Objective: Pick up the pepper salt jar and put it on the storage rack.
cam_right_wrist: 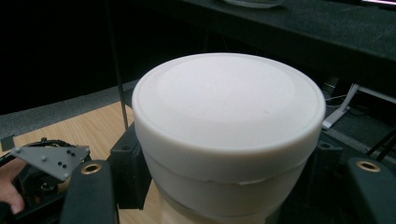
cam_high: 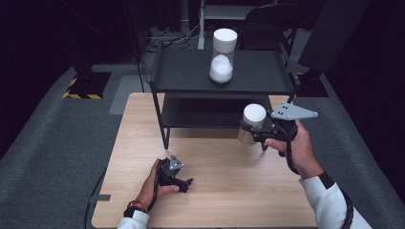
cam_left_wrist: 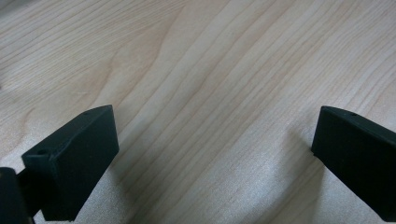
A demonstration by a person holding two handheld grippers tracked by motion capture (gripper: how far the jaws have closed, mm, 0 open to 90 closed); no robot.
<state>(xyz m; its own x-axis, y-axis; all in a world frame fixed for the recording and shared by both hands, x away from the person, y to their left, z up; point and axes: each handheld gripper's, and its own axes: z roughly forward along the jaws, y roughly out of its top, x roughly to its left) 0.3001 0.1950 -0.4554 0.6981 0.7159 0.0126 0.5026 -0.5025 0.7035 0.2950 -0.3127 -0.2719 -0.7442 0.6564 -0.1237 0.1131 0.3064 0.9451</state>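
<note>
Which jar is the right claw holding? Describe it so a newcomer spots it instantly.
Start at the black two-tier cart at the wooden table's far end. Just in front of its right leg, the right claw grips a white-lidded jar held above the table. The other jar stands on the cart's top shelf, with white filling visible.

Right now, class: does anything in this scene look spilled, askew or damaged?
Nothing stands out. The jar on the black shelf stands upright, lid on; the right gripper holds a second white-lidded jar upright.
</note>
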